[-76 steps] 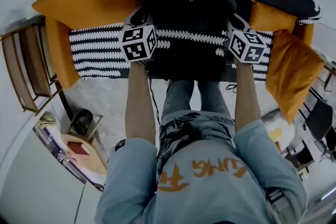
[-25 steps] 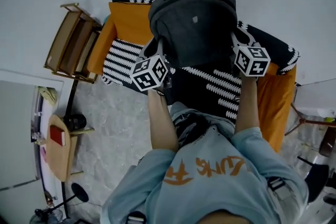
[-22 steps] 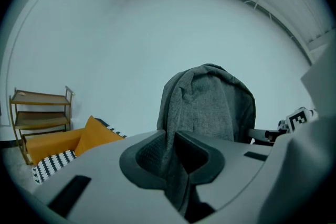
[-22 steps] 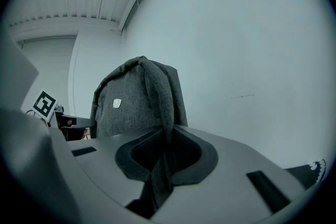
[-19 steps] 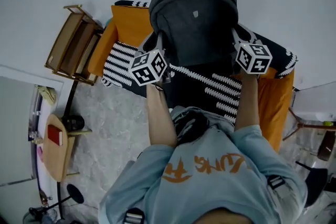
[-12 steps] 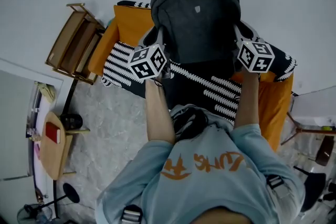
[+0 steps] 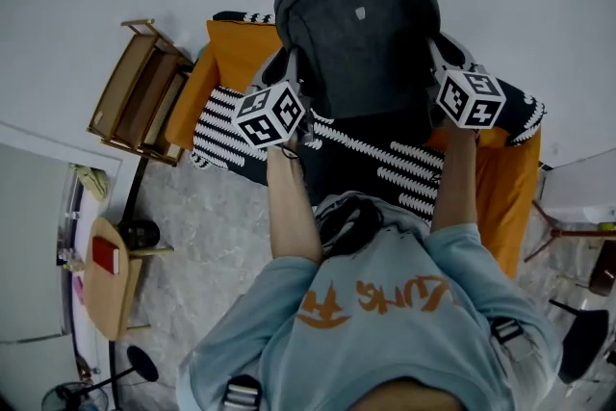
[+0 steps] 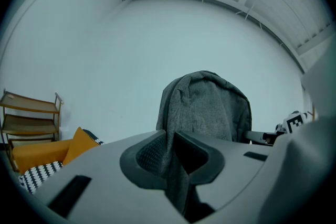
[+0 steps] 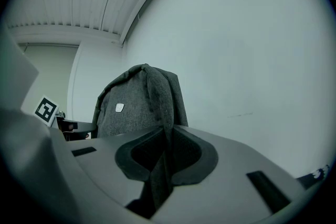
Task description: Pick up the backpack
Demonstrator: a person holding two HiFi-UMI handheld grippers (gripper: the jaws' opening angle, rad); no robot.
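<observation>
Over the striped sofa (image 7: 231,125), holding the grey backpack (image 7: 361,34) upright. Pinching folds of its fabric between the jaws of left gripper (image 8: 170,150) and right gripper (image 9: 164,153).

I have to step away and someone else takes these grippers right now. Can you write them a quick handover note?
Left gripper: shut on a fabric fold at the left side of the grey backpack.
Right gripper: shut on a fold at its right side.
Backpack: held upright between both, above the patterned sofa.
Done: gripped on both sides and apparently lifted clear.
Left: keep both grips steady.
</observation>
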